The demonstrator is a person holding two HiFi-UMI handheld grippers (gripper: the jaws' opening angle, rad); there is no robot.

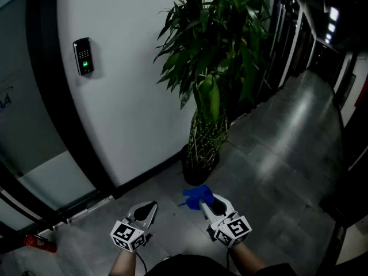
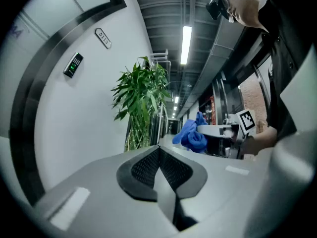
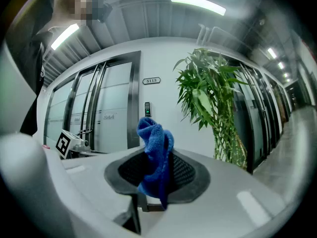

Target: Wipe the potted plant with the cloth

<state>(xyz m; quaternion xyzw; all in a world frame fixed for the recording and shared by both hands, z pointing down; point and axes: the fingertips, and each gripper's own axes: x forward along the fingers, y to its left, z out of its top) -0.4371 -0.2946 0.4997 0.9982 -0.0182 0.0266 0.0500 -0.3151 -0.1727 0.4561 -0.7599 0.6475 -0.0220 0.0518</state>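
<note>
Head view looks down a corridor where a white wall runs along the left, meeting the grey floor at a dark skirting line. A broad stretch of floor lies open to the right of the plant and ahead of both grippers. The plant stands close against the wall in a dark pot, its thin pale stems packed together and rising upright. Its long green leaves spread out above, some drooping toward the wall and some over the floor. A keypad with a green light sits on the wall, well to the plant's left, beside a dark door frame. The left hand-held gripper is low in the picture, near the wall's base and apart from the pot. In the left gripper view its jaws are together with nothing between them. The right hand-held gripper is just beside it, nearer the pot, clamped on the cloth. The cloth is a bunched blue fleecy one that sticks up past the jaw tips in the right gripper view. It is near the pot's front but not touching the plant. In the right gripper view the plant stands to the right of the cloth, with bare wall between them.
</note>
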